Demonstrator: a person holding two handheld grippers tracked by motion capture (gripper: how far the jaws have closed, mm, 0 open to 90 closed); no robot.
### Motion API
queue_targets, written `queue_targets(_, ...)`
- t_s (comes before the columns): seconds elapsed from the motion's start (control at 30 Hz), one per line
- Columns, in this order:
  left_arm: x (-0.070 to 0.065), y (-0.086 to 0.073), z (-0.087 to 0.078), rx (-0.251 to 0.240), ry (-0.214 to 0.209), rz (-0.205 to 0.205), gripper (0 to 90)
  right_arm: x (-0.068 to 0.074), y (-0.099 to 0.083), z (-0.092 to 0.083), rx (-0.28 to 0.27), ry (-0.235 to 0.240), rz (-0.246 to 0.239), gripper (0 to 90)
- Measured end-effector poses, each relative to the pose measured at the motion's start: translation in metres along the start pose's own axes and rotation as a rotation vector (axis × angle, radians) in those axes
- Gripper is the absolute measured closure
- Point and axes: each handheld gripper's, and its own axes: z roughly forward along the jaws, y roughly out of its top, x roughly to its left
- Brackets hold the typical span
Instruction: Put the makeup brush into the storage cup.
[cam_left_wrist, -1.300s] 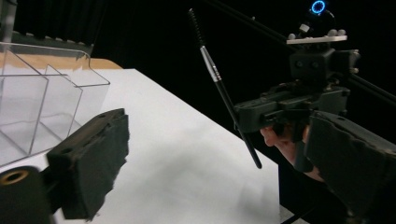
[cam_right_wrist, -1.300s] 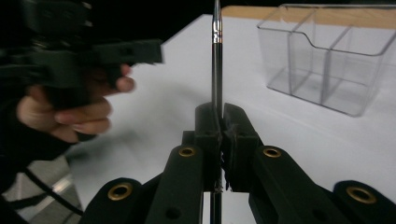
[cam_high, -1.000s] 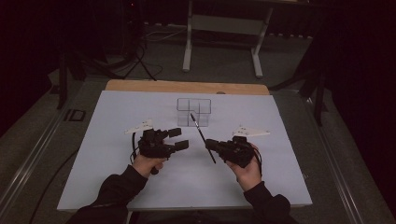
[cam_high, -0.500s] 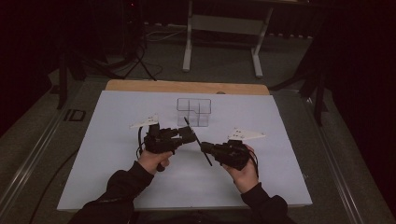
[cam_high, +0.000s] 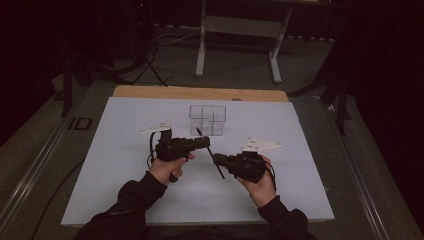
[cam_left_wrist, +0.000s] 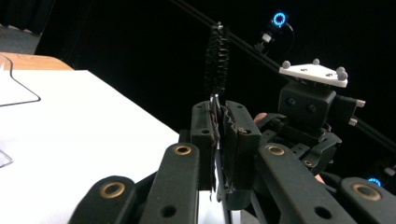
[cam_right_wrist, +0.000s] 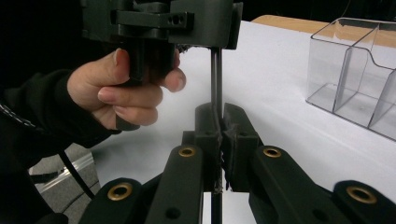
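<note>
Brush (cam_high: 211, 153), thin and light with a stiff wire stem, sits mid-frame above the worktop (cam_high: 125, 170), both left gripper (cam_high: 200, 143) and right gripper (cam_high: 219, 159) fingers clamped on its stem, the best hold.

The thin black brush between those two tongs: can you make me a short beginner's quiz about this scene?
1. True or false: both the left tongs and the right tongs are shut on the thin black brush.
2. Which container stands on the white table cover? A) a metal bowl B) a clear divided box C) a cardboard carton
3. Fill in: in the left gripper view, the brush's bristly end sticks out ____ the tongs.
Key: 1 true; 2 B; 3 above.
</note>
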Motion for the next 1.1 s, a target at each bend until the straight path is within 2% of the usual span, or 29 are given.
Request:
queue_targets(0.13,-0.003,0.0,0.002,0.013,0.012,0.015,86.1,0.0,-0.001,0.003,0.016,0.004,-0.006,84.8)
queue_targets(0.23,-0.006,0.001,0.002,0.016,0.036,0.047,86.4,-0.001,0.0,0.004,0.026,-0.002,0.0,83.0)
queue_targets(0.3,-0.007,0.003,0.001,0.006,0.047,0.056,86.4,-0.002,0.0,0.004,0.02,-0.022,0.0,80.1)
queue_targets(0.37,-0.01,0.006,0.0,0.014,0.07,0.086,86.5,-0.003,0.0,0.003,0.028,-0.031,0.015,77.7)
queue_targets(0.4,-0.01,0.008,-0.001,0.012,0.072,0.089,86.5,-0.002,0.0,0.003,0.025,-0.048,0.014,74.1)
queue_targets(0.47,-0.013,0.011,-0.002,0.02,0.098,0.119,86.5,-0.003,0.001,0.001,0.02,-0.074,0.01,72.7)
queue_targets(0.57,-0.016,0.016,-0.005,0.016,0.119,0.143,86.5,-0.004,0.003,-0.003,0.012,-0.078,0.008,68.2)
queue_targets(0.63,-0.017,0.02,-0.007,0.008,0.139,0.159,86.5,-0.005,0.004,-0.005,0.007,-0.084,0.005,61.9)
queue_targets(0.7,-0.018,0.025,-0.008,0.025,0.164,0.172,86.4,-0.006,0.005,-0.007,-0.003,-0.101,0.001,57.8)
queue_targets(0.73,-0.018,0.026,-0.01,0.011,0.151,0.167,86.4,-0.006,0.005,-0.008,-0.006,-0.101,0.001,54.2)
queue_targets(0.77,-0.019,0.027,-0.01,0.013,0.146,0.179,86.4,-0.006,0.005,-0.009,-0.01,-0.113,-0.005,51.3)
queue_targets(0.8,-0.021,0.028,-0.011,0.012,0.166,0.199,86.4,-0.007,0.005,-0.01,-0.018,-0.122,-0.008,48.6)
queue_targets(0.9,-0.023,0.032,-0.013,0.01,0.195,0.207,86.4,-0.008,0.005,-0.012,-0.026,-0.141,-0.02,39.4)
queue_targets(0.93,-0.023,0.034,-0.013,0.008,0.192,0.206,86.4,-0.009,0.005,-0.012,-0.023,-0.144,-0.015,36.9)
queue_targets(1.1,-0.026,0.043,-0.017,0.008,0.235,0.224,86.4,-0.013,0.001,-0.013,-0.001,-0.162,-0.002,27.7)
